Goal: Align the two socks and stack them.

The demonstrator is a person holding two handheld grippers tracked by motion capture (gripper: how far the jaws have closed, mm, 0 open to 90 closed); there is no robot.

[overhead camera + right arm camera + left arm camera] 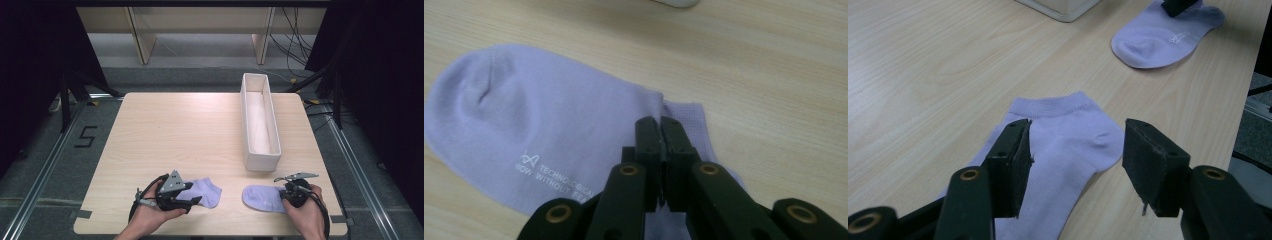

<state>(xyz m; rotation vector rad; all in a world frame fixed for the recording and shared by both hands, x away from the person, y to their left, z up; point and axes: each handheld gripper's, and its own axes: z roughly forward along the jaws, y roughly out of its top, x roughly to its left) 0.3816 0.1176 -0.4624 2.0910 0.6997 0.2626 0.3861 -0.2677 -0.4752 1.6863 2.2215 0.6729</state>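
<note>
- Item: two lilac ankle socks, flat on the desk (165, 130) along its near edge, well apart from each other.
- Left sock (207, 192): lies just beside my left gripper (192, 202), toward the desk's middle. In the left gripper view it runs up between my jaws, cuff band at the far end (1063, 145).
- Right sock (262, 197): lies under my right gripper (283, 196), near the close end of the white box (260, 122).
- Handling, as I judge it: both socks light, soft and limp, no stiffness. They will drape and fold when lifted. Knit fabric grips well on pads and is not fragile. One layer may pull away from the other if pinched shallowly.
- Where to hold: at the cuff or heel edge, both layers together, so the foot hangs free below.
- Left jaws: wide apart, straddling the left sock, pads not pressing on it.
- Right jaws: closed tight together at the cuff end of the right sock (534, 130), fabric pinched between them.
- Long axis, left sock: roughly across the desk, one end under my left gripper, the other toward the centre.
- Long axis, right sock: also across the desk, rounded toe toward the centre, cuff toward my right hand (305, 212).
- Printed lettering (554, 175) faces up on the right sock.
</note>
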